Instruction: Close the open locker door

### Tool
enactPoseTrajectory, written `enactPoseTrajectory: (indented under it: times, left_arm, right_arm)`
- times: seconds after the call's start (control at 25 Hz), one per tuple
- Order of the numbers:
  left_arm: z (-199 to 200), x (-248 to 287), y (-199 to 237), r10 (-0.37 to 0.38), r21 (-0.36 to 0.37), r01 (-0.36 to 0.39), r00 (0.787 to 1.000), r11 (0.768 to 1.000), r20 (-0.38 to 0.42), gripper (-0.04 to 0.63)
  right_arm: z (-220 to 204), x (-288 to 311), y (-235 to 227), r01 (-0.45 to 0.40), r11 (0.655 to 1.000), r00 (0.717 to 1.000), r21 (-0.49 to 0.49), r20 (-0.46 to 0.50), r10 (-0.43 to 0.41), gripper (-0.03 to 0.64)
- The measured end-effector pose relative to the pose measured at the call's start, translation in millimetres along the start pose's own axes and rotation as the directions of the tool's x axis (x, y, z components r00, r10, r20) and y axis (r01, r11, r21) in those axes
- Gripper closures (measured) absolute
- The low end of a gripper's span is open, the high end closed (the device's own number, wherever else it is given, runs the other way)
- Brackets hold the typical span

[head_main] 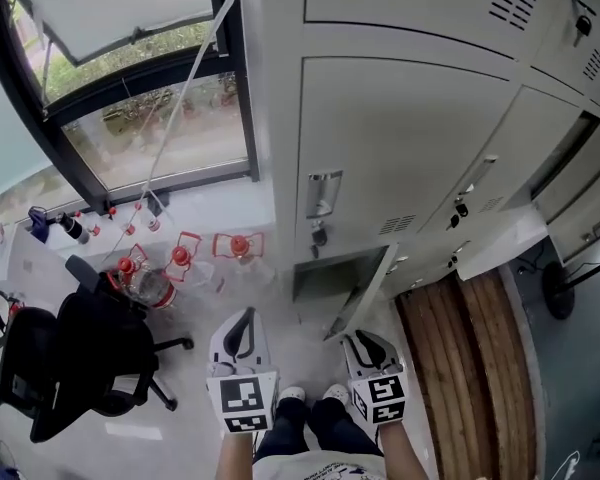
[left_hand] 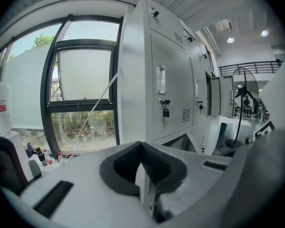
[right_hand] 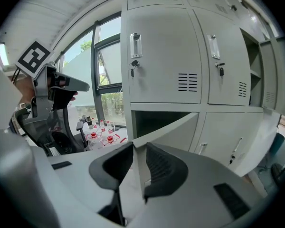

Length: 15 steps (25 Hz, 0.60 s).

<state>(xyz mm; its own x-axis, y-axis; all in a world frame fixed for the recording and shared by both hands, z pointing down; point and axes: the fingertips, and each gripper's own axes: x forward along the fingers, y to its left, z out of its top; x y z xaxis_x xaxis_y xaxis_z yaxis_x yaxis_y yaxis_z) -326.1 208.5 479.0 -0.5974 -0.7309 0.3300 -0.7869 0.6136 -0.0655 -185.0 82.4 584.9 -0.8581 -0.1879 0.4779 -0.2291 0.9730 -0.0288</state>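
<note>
The open locker door (head_main: pixel 365 293) belongs to the bottom row and is swung out over the floor toward the person, with its dark compartment (head_main: pixel 318 278) exposed just to its left. The right gripper (head_main: pixel 365 341) is held just in front of the door's free edge. Its jaws are set a narrow slit apart with nothing between them, and in the right gripper view the door edge is seen beyond them, not touched. The left gripper (head_main: pixel 242 318) is held well to the left of the door, in front of the compartment. Its jaws are likewise narrowly parted and empty. For this step no grip is judged necessary: the outer face should be met near the free edge, away from the hinge, and pushed steadily until it sits flush with the frame. The jaws should be kept clear of the closing gap. The hinge line and any latch on the door are not made out. The compartment's interior is lost in shadow. The person's arms are cut off at the lower border of the head view. Further doors (head_main: pixel 500 243) to the right of the door also appear ajar, so the intended one is taken to be the nearest.
</note>
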Motion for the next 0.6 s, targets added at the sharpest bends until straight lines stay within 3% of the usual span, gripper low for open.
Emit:
enactPoseTrajectory:
  times: [0.6]
  left_arm:
    - [-10, -20, 50, 0.136, -0.040, -0.136, 0.991, 0.990, -0.015, 0.597]
  right_arm:
    - [22, 42, 23, -0.078, 0.997, 0.996, -0.002, 0.031, 0.078, 0.534]
